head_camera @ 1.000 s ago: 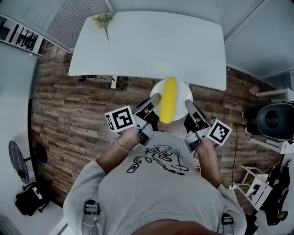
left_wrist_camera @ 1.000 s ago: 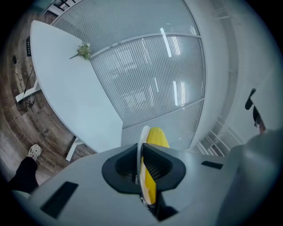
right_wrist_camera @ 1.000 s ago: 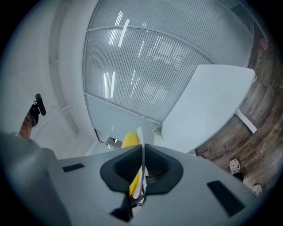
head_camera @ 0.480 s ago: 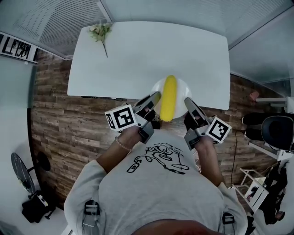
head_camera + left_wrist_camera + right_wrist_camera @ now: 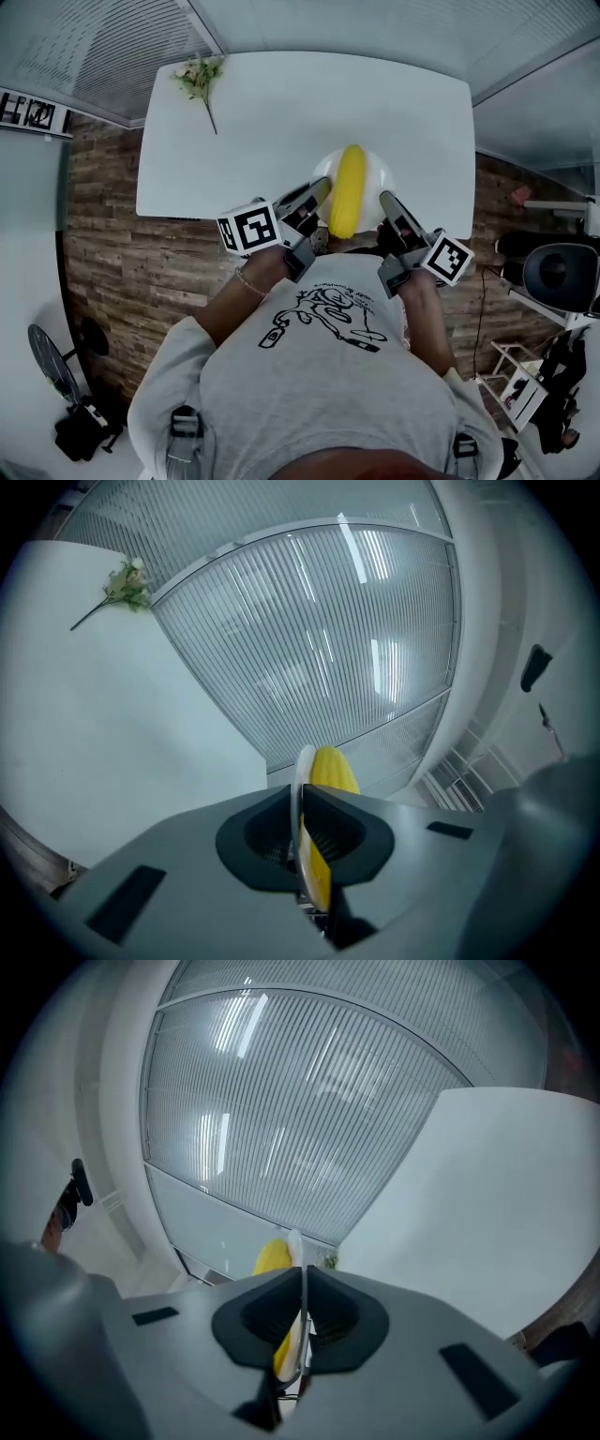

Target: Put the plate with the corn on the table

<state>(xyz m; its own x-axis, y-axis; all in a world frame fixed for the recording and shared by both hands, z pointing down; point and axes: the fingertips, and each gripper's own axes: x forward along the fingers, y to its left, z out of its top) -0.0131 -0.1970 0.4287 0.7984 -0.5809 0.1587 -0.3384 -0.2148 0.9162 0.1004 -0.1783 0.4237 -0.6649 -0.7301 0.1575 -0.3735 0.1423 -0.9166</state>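
A white plate [image 5: 366, 171] with a yellow corn cob [image 5: 348, 190] lying on it hangs over the near edge of the white table [image 5: 281, 112]. My left gripper [image 5: 317, 195] is shut on the plate's left rim, and my right gripper [image 5: 385, 201] is shut on its right rim. The left gripper view shows the plate [image 5: 303, 766] edge-on between the jaws of the left gripper [image 5: 302, 832], with the corn [image 5: 331, 769] behind it. In the right gripper view the plate [image 5: 295, 1244] runs thin through the shut right gripper [image 5: 302, 1321], the corn [image 5: 271, 1258] to its left.
A flower sprig [image 5: 199, 77] lies at the table's far left corner. Wooden floor [image 5: 141, 253] surrounds the table. A dark chair [image 5: 558, 272] stands at the right, a fan [image 5: 52, 361] and a bag [image 5: 84, 431] at the lower left. Ribbed wall panels rise beyond the table.
Both grippers have carried the plate with the corn forward, from over the floor beside the table's near edge to over that edge. Both grips look unchanged.
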